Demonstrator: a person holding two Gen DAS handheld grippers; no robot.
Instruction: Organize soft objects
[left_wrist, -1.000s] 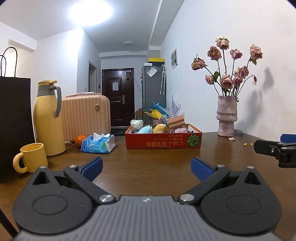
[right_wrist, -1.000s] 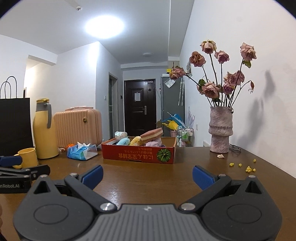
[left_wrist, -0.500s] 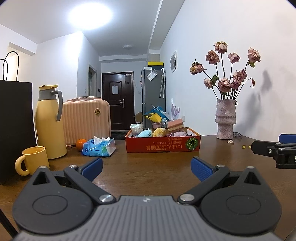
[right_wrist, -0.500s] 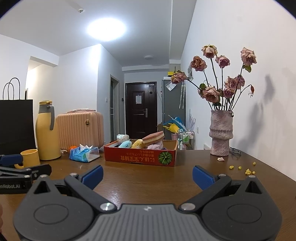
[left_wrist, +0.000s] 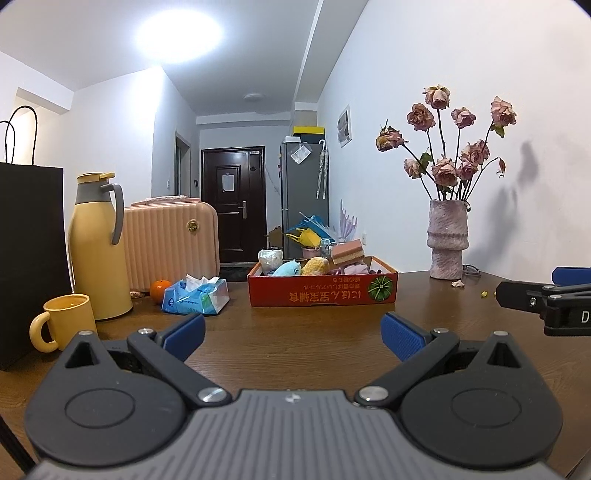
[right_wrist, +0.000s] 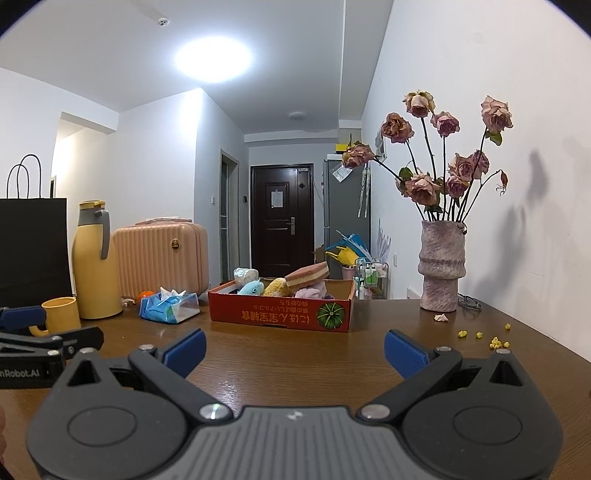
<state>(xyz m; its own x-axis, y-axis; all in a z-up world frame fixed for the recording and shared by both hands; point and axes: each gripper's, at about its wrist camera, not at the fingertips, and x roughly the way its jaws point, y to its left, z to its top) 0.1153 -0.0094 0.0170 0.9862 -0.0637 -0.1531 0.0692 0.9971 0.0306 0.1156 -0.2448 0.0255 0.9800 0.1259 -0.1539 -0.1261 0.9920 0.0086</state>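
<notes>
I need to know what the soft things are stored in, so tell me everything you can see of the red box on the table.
The red box is a shallow, open-topped cardboard tray, red outside and plain brown inside. Its front wall carries yellow print, upside down from here, and a green round fruit picture at the right end. It sits flat on the brown wooden table, past both open grippers, touching neither. A white roll, a blue plush, a yellow plush, a layered pink sponge and pinkish cloth stick up above its rim. The tissue pack beside it stands apart.

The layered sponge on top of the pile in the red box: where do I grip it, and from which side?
Pinch the sponge across its flat faces at the raised right end, coming from above the red box; it lies tilted atop the toys, that end clear.
</notes>
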